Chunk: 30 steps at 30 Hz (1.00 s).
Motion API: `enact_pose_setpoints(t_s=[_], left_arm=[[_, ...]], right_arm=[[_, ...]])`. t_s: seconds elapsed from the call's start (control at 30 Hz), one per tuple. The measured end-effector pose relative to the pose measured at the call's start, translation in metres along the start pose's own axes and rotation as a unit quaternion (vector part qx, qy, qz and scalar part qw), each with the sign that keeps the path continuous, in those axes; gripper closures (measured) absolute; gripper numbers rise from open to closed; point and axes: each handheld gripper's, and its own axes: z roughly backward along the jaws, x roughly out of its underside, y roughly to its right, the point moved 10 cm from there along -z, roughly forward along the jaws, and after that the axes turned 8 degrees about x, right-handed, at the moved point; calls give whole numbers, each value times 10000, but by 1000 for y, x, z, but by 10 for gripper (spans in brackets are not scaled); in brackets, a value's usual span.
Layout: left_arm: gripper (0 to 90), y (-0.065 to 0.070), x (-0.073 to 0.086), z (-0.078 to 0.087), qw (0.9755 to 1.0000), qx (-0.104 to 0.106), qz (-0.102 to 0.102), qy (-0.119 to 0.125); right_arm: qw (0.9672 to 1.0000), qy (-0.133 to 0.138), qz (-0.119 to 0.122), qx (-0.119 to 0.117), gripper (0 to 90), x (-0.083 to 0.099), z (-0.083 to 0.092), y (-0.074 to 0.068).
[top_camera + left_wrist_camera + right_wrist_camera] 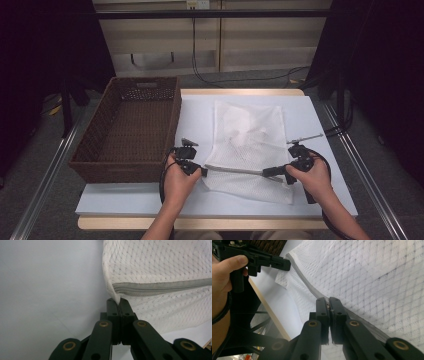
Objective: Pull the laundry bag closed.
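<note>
Closest to me, my two forearms come in over the near edge of the white table [125, 200], one gripper in each hand. My left gripper [202, 171] sits just off the near right corner of the wicker basket, pointing to the right across the table. Along its own camera I see its jaws pressed flat together, with the corner of the white mesh laundry bag [160, 272] pinched at their tips, right where the grey zipper [162, 287] ends. So that one is clamped on the bag's corner.

My right gripper [266, 173] points left, facing the other. Through its camera the jaws are drawn together on the zipper seam, a little fabric caught between the tips, and farther off I see my left hand [224, 270] with its gripper nipping the opposite end of the same seam. In the high view the zipper runs as a straight grey line between the two sets of tips, so the zipper stretch is held between them.

The bag lies on the middle of the table, slightly right of centre. A strip of it hangs nearer to me than the zipper line, and the larger part spreads flat away from me toward the far edge, rumpled in the middle.

To the left, the brown wicker basket [100, 160] stands on the table's left side, its right wall near the bag's left edge but apart from it.
</note>
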Motion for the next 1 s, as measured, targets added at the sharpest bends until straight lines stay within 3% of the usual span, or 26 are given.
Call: enact_pose_setpoints(t_s=[1.0], left_arm=[[893, -1, 2, 0, 10000, -21, -51, 2]], right_arm=[[10000, 3, -35, -25, 872, -1, 4, 3]])
